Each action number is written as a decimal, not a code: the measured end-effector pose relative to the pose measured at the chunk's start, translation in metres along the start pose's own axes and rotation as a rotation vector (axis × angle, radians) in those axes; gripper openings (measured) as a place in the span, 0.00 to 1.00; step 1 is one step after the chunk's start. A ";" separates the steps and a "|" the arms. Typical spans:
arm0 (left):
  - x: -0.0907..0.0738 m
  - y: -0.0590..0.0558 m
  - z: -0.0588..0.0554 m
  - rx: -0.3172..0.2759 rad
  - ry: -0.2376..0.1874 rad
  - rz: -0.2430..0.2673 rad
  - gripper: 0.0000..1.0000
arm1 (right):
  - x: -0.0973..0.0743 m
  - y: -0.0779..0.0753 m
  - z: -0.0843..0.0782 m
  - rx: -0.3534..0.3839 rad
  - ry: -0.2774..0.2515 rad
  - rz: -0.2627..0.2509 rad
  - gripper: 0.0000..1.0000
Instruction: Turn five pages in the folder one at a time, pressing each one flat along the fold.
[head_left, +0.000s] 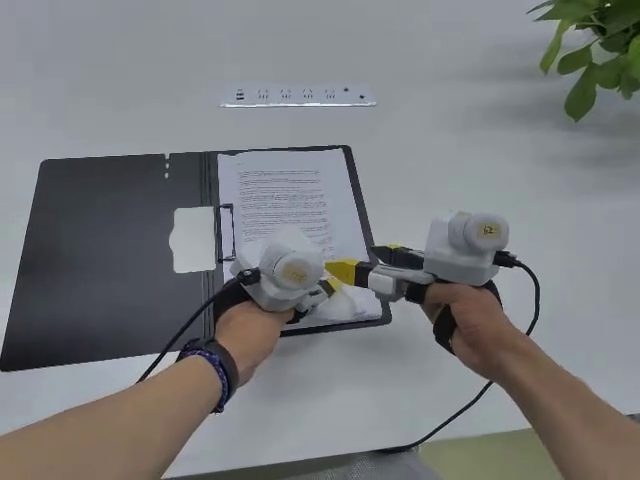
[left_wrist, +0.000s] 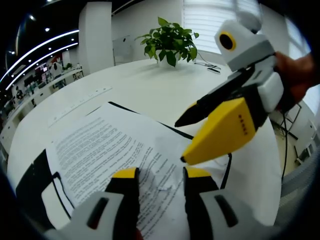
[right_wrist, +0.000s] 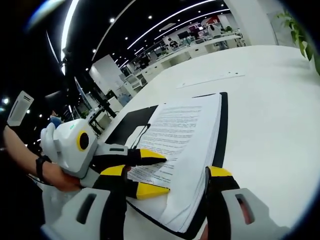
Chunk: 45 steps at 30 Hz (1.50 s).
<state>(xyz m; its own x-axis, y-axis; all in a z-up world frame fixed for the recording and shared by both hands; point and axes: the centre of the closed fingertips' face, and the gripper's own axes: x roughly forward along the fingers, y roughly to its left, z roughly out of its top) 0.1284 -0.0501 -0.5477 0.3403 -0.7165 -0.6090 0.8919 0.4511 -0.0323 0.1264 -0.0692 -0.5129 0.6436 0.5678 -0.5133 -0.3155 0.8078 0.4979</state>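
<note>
A black folder (head_left: 100, 260) lies open on the white table, with a stack of printed pages (head_left: 290, 200) clipped on its right half. Both grippers meet at the stack's near right corner. My left gripper (left_wrist: 162, 175) is open, its yellow tips resting low over the top page (left_wrist: 100, 150). From the right, my right gripper (head_left: 345, 270) points left at that corner. It is open, and in the right gripper view its jaws (right_wrist: 167, 172) stand wide on either side of the stack's edge (right_wrist: 192, 165). The left gripper (right_wrist: 152, 172) lies beside it on the page.
A white power strip (head_left: 298, 96) lies on the table beyond the folder. A potted plant (head_left: 600, 50) stands at the far right. The folder's left cover carries a white label (head_left: 194, 238). Cables trail from both grippers toward the table's near edge.
</note>
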 end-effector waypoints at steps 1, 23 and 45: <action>0.000 0.000 0.000 -0.001 0.000 0.000 0.34 | 0.001 0.000 0.000 0.000 0.001 0.000 0.62; -0.004 0.000 -0.001 -0.013 0.015 -0.021 0.36 | 0.002 -0.002 -0.003 0.026 -0.002 0.019 0.55; -0.061 0.000 -0.003 -0.074 -0.019 -0.055 0.64 | -0.009 0.011 -0.003 0.118 -0.098 0.039 0.05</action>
<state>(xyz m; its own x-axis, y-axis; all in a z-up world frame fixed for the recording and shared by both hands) 0.1064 -0.0044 -0.5127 0.2977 -0.7508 -0.5896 0.8853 0.4482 -0.1238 0.1149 -0.0646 -0.5047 0.6988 0.5760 -0.4242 -0.2618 0.7578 0.5977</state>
